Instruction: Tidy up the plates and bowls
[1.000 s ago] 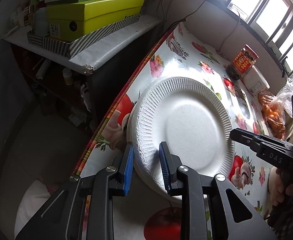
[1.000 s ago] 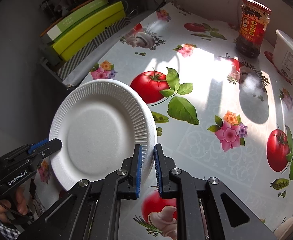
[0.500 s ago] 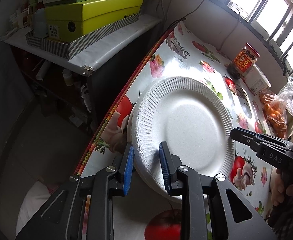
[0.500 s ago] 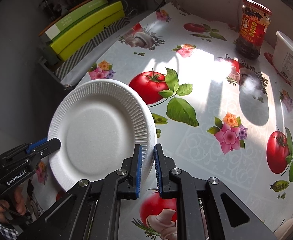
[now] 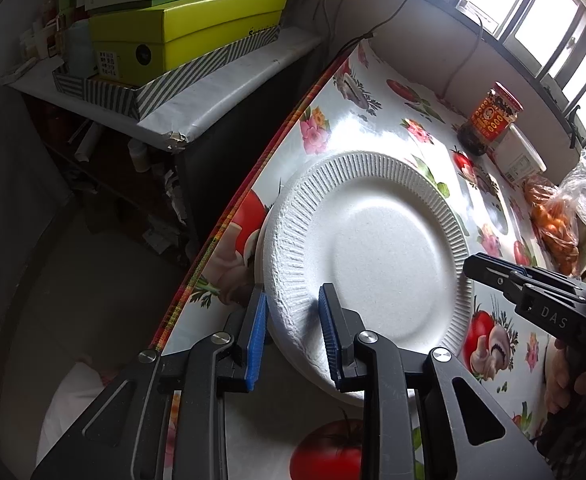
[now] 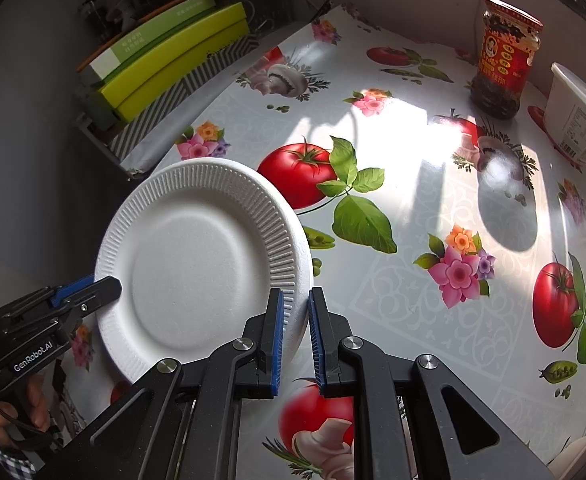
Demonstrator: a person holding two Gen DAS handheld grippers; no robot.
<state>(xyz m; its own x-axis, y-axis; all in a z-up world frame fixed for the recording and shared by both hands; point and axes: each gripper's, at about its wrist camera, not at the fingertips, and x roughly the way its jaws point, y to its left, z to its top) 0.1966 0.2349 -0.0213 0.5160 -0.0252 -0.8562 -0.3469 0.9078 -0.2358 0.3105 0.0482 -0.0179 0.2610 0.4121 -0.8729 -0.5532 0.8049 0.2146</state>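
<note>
Left gripper [image 5: 293,332]: blue-padded jaws apart, straddling the near rim of the foam plate [image 5: 373,248]; whether the pads touch the rim cannot be told. Right gripper [image 6: 295,328]: jaws nearly together, closed on the plate's opposite rim. Plate: white foam, ribbed border, smooth round well, lying close to the table edge [image 5: 229,220], over a second white rim just showing beneath. Beyond that edge a drop to a dark shelf carrying green boxes [image 5: 185,36]. Tablecloth [image 6: 393,280]: tomato and flower print, open sunlit stretch past the plate. Sauce jar [image 6: 503,76], white tub [image 6: 573,120] and bagged oranges [image 5: 553,224] stand well apart at the far side
</note>
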